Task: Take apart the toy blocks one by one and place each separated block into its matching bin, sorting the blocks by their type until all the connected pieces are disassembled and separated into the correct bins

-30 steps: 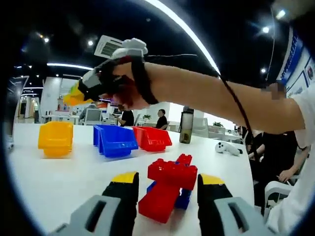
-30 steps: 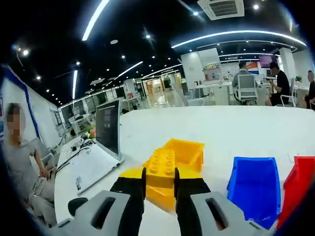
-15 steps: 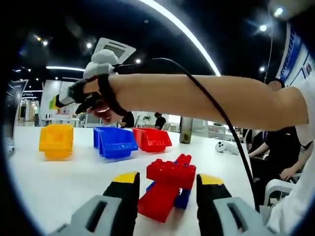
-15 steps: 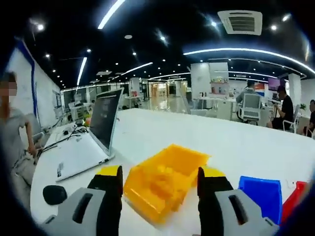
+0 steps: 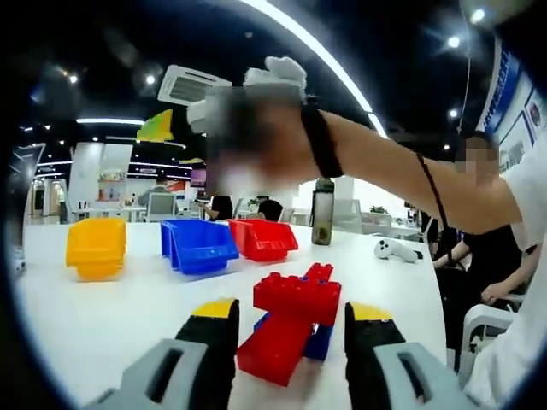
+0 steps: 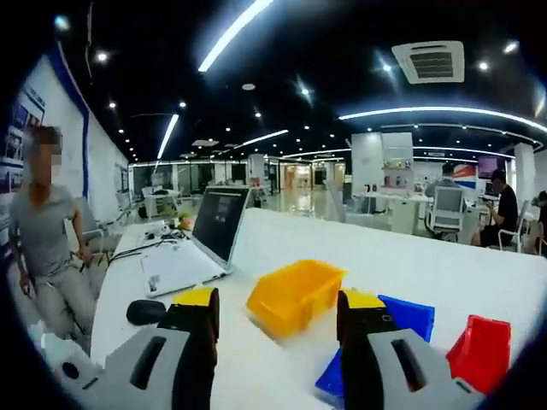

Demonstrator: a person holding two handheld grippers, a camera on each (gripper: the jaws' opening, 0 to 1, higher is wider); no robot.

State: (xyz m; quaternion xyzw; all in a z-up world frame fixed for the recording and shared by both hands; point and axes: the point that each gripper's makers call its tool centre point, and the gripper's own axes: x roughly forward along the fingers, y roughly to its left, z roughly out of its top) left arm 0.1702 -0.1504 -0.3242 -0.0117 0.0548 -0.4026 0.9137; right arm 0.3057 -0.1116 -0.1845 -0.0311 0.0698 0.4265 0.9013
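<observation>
Block cluster (image 5: 295,320): red and blue, joined, on the worktop (image 5: 111,307) between the spread, empty left gripper (image 5: 289,329) jaws. Right gripper (image 6: 275,320): spread, empty, above the yellow bin (image 6: 295,293). Risk: cluster slides or several blocks lift together if clamped off-centre.

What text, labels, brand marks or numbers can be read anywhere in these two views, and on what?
None can be read.
Wall posters at the right of the left gripper view: print too small and blurred.
Wall posters at the left of the right gripper view: too blurred.
Laptop screen: dark, no legible text.
Red block cluster, yellow bin, blue bin, red bin: no markings visible.
</observation>
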